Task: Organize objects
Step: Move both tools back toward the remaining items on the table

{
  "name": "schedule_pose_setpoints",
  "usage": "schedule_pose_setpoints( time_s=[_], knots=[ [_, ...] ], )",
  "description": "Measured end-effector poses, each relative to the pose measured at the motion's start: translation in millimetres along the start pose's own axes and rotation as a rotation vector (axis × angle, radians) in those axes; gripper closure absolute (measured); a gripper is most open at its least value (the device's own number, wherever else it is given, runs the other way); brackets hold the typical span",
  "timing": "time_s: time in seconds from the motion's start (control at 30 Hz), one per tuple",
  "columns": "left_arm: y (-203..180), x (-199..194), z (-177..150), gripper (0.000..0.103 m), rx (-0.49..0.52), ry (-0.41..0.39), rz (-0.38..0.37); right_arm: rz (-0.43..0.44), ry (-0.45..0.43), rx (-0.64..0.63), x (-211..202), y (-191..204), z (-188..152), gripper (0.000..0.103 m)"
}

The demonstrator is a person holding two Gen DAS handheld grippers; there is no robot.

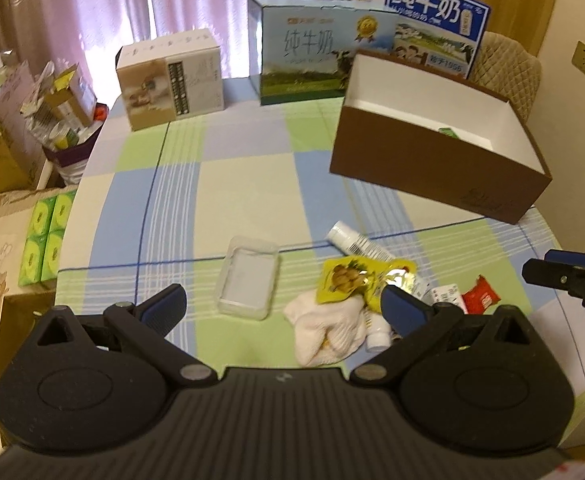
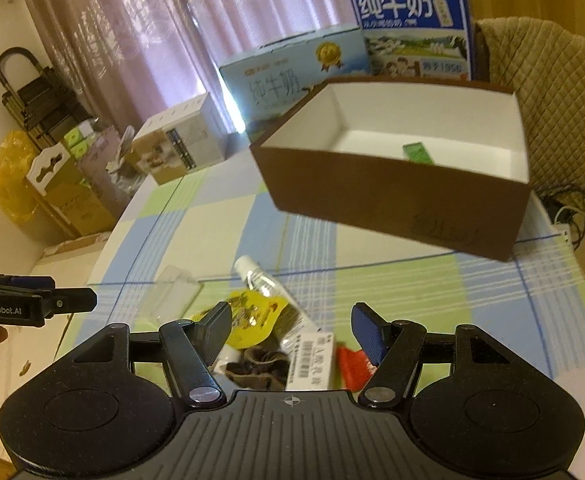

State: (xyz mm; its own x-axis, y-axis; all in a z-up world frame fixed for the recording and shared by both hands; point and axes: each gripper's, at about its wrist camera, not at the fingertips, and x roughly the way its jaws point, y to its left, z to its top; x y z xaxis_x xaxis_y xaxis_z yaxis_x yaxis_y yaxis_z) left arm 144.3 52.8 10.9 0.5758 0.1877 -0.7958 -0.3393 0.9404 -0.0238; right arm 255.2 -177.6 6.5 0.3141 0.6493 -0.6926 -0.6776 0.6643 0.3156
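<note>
1. Left wrist view: on the checked tablecloth [image 1: 252, 152], the left gripper [image 1: 282, 304] hangs open and empty above a soft white cloth [image 1: 324, 330]; pinch its bunched middle.
2. Right wrist view: the right gripper [image 2: 290, 326] is open over a light small white box [image 2: 310, 356]; grasp its stiff sides.
</note>
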Motion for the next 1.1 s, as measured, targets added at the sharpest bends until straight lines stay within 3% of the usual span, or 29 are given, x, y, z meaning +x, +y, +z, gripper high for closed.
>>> schedule_pose_setpoints(
  time_s=[0.43, 1.1],
  knots=[
    [22.5, 11.8, -11.1, 0.001, -0.039, 0.044, 0.024, 0.014, 0.041, -0.066, 28.7, 24.6, -6.5, 0.040],
    [60.2, 52.7, -22.0, 0.001, -0.124, 0.130, 0.055, -0.013, 0.082, -0.671, 124.0, 78.0, -49.6, 0.040]
  ],
)
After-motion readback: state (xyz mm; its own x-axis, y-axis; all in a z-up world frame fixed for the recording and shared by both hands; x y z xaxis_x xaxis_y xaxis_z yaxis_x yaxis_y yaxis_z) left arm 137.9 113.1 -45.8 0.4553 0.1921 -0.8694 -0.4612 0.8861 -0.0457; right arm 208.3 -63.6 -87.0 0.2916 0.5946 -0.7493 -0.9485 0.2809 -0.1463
